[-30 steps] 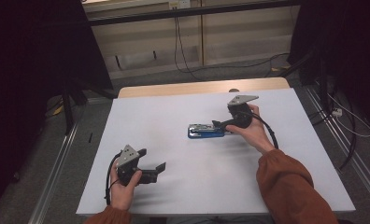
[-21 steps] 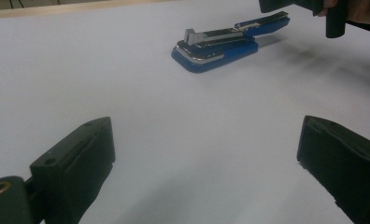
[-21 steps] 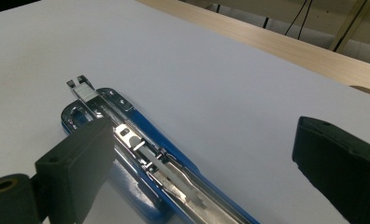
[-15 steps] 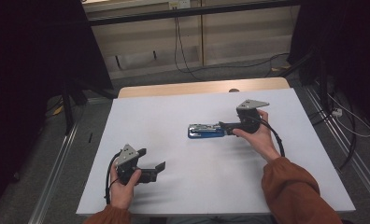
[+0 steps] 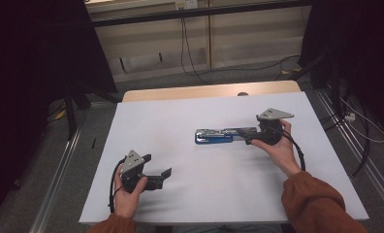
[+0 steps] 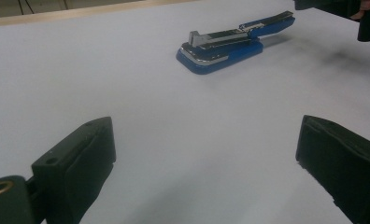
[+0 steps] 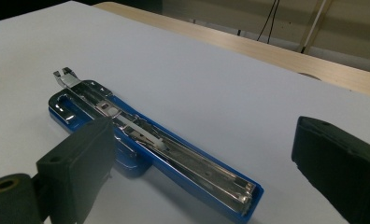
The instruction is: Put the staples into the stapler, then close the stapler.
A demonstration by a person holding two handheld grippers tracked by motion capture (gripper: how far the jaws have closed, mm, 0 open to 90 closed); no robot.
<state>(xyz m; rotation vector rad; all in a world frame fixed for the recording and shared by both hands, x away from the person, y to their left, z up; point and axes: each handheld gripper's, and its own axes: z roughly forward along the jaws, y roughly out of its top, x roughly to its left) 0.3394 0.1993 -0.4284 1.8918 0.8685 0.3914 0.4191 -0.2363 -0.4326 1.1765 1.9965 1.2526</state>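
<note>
Left gripper [image 5: 167, 175] is held low over the white-covered table [image 5: 190, 121] near its 7 o'clock corner, jaws spread wide with nothing between them; in the left gripper view only bare tabletop lies between the two black jaws. The blue stapler with its silver metal magazine swung open [image 5: 219, 136] lies flat on the table slightly toward 2 o'clock of centre, well apart from the left gripper; in the left gripper view it is seen at 1 o'clock [image 6: 230, 44]. Right gripper [image 5: 250, 137] is held at the stapler's 3 o'clock end, jaws spread; in the right gripper view the stapler's open end [image 7: 174, 154] lies between the parted jaws, contact not discernible.
</note>
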